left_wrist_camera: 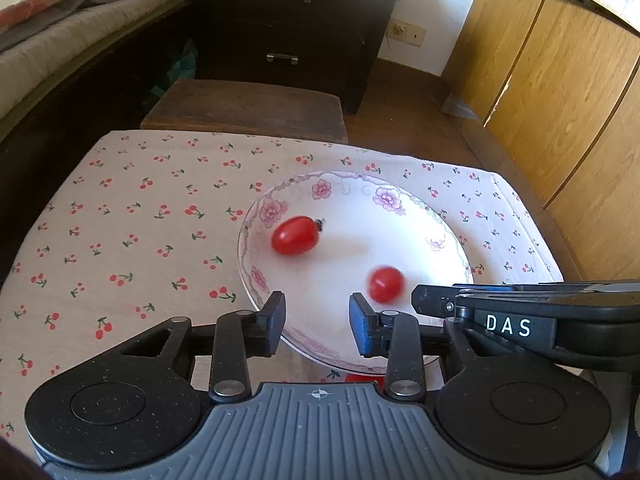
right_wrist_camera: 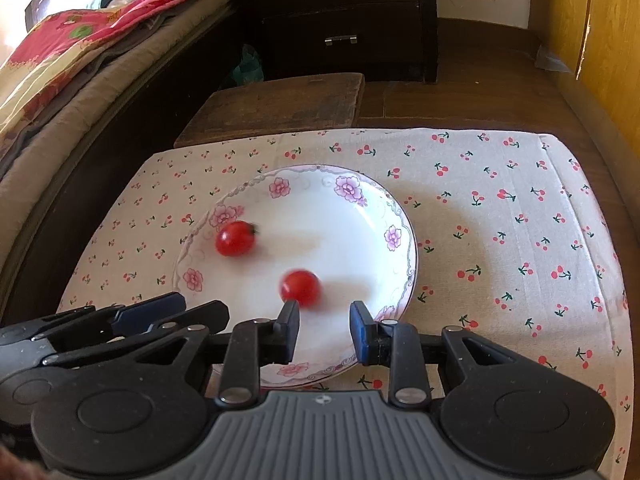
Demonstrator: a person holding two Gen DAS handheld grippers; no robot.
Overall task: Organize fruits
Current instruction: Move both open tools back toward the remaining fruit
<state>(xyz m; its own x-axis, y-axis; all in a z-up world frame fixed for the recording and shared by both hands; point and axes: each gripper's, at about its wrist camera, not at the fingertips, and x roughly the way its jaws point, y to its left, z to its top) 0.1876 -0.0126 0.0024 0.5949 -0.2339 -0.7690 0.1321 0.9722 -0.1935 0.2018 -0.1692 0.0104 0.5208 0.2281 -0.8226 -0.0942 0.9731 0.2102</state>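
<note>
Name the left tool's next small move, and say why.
Probably draw the left tool back toward the red fruit peeking out at the near rim of the plate: two tomatoes already sit in it, and the tool's jaws stand empty.

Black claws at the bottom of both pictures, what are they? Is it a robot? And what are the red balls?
It's not a robot. A person holds one pinching tool in each hand, and each tool has a small camera looking along its two fingers. One picture is taken from the left gripper, the other from the right gripper. Both look at the same table, which has a cherry-print cloth and a flowered white plate on it. The red balls are two small tomatoes on the plate: the far tomato and the near tomato, which looks blurry. Neither tool holds anything, as the fingers of both stand apart with nothing between them.
</note>
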